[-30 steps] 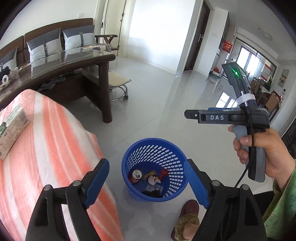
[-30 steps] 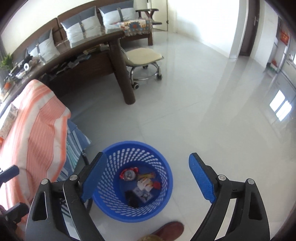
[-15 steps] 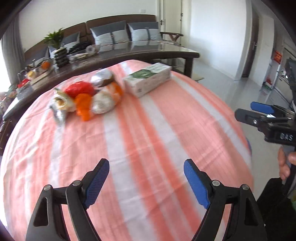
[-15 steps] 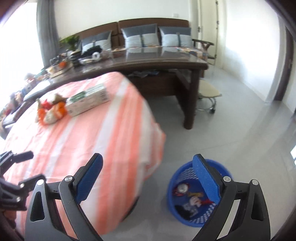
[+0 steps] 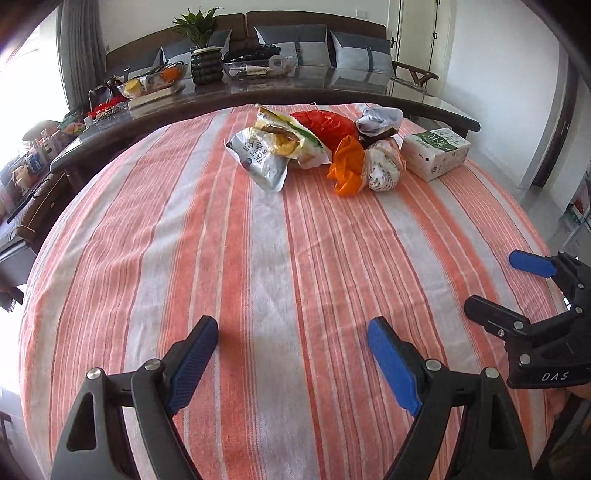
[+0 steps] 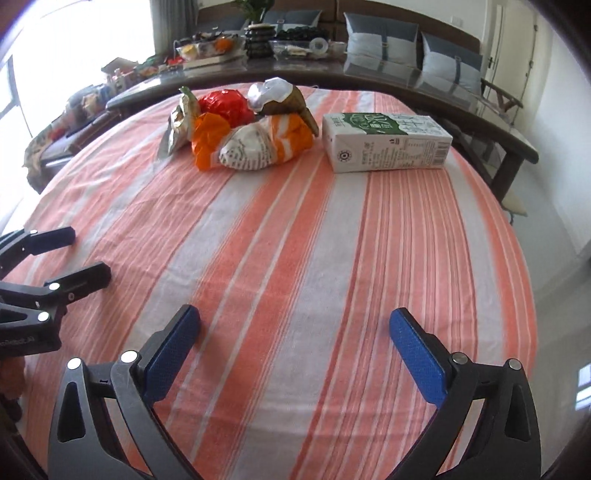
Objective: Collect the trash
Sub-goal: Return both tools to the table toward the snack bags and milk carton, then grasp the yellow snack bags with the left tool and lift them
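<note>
Both claws from bin to table (image 5: 295,240)

A striped cloth (image 5: 258,266) covers the table before a dark counter (image 5: 332,92), cushioned sofa (image 5: 295,33) behind.

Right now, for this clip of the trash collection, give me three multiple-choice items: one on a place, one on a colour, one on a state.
1. Where does the carton lie relative to the wrapper pile in the right wrist view?
A. to its right
B. on top of it
C. to its left

2. What colour are the tablecloth's stripes?
A. blue and yellow
B. orange and white
C. green and black

3. What is between the right gripper's pads?
A. a wrapper
B. the carton
C. nothing

Answers:
1 A, it lies apart, right of the pile.
2 B, the stripes run across the whole cloth.
3 C, its opening jaws show only cloth between them.
</note>
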A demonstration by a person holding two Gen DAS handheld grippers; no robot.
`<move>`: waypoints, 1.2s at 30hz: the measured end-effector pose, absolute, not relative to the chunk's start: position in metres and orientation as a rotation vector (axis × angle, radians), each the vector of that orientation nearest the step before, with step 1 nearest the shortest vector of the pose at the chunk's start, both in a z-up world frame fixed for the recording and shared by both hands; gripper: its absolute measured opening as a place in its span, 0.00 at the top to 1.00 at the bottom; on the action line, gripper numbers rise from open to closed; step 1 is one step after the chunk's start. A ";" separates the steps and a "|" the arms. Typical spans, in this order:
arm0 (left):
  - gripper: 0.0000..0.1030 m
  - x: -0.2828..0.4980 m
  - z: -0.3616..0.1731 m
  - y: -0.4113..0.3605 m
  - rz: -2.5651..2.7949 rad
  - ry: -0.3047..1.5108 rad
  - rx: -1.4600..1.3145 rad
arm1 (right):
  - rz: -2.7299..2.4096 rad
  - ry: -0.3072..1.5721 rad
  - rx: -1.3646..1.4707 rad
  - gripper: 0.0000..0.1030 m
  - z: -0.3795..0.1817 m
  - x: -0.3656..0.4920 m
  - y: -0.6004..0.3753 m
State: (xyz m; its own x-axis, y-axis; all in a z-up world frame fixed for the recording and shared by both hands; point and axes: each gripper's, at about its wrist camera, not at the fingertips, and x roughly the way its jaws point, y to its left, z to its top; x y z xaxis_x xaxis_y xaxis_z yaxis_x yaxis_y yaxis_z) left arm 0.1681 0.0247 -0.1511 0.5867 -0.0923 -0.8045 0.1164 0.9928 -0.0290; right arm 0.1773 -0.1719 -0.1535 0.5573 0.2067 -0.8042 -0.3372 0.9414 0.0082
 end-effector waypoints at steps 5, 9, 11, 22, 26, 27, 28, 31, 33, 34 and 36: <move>0.17 0.199 -0.117 0.024 -0.131 0.881 -0.037 | 0.318 0.922 -0.152 0.01 -0.152 0.173 -0.173; 0.17 0.236 -0.084 0.018 -0.095 0.803 -0.057 | 0.318 0.922 -0.152 0.01 -0.152 0.173 -0.173; 0.17 0.261 -0.082 0.015 -0.074 0.798 -0.065 | 0.317 0.922 -0.153 0.01 -0.152 0.172 -0.173; 0.66 0.296 -0.127 0.037 -0.090 0.895 -0.096 | 0.317 0.922 -0.149 0.01 -0.151 0.172 -0.173; 0.64 0.267 -0.130 0.074 -0.090 0.894 -0.086 | 0.317 0.922 -0.148 0.01 -0.151 0.172 -0.173; 0.64 0.260 -0.131 0.086 -0.085 0.896 -0.093 | 0.317 0.922 -0.148 0.01 -0.151 0.172 -0.173; 0.63 0.253 -0.132 0.097 -0.081 0.900 -0.100 | 0.317 0.922 -0.149 0.01 -0.151 0.172 -0.173; 0.56 0.237 -0.133 0.123 -0.093 0.907 -0.103 | 0.316 0.922 -0.149 0.01 -0.151 0.172 -0.173; 0.39 0.230 -0.133 0.130 -0.145 0.907 -0.097 | 0.316 0.922 -0.149 0.01 -0.151 0.172 -0.173; 0.30 0.228 -0.133 0.130 -0.167 0.904 -0.089 | 0.316 0.922 -0.149 0.01 -0.151 0.172 -0.173; 0.29 0.228 -0.131 0.124 -0.211 0.892 -0.062 | 0.316 0.922 -0.149 0.01 -0.151 0.172 -0.173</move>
